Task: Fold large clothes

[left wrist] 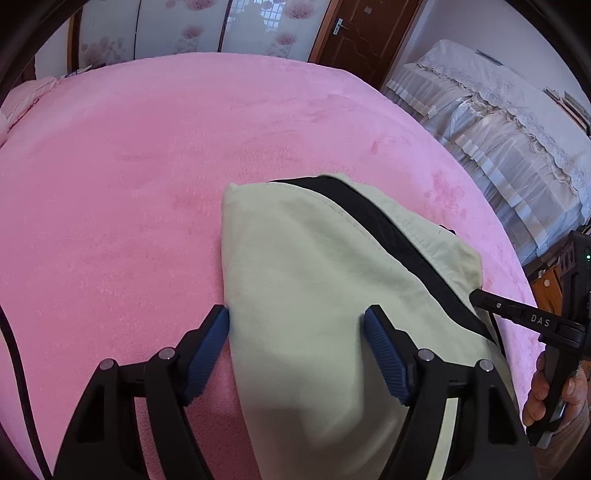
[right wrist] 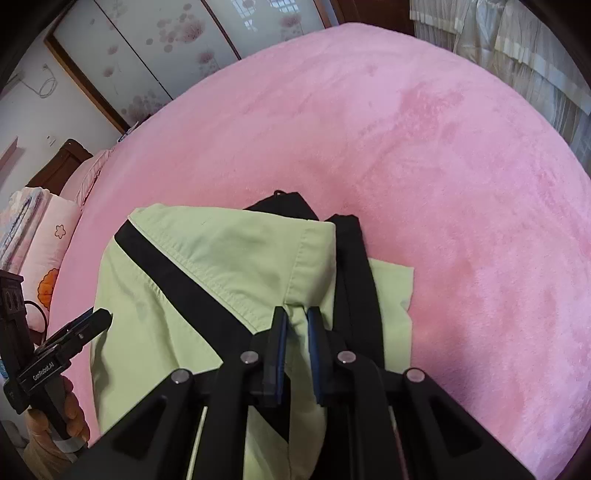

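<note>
A folded pale-green garment [right wrist: 207,273] with black trim lies on the pink bed [right wrist: 461,166], the right gripper [right wrist: 295,321] pinching its fabric fold while the left gripper [left wrist: 297,325] hangs spread wide over it.

The bed [left wrist: 129,155] is viewed closely from above by both wrist cameras, from opposite sides; the folded garment [left wrist: 314,258] is shared.

Home bedroom, pink plush bed [left wrist: 147,166], floral wardrobe doors [right wrist: 155,48], wooden door [left wrist: 369,33], pillows [right wrist: 44,240]
</note>
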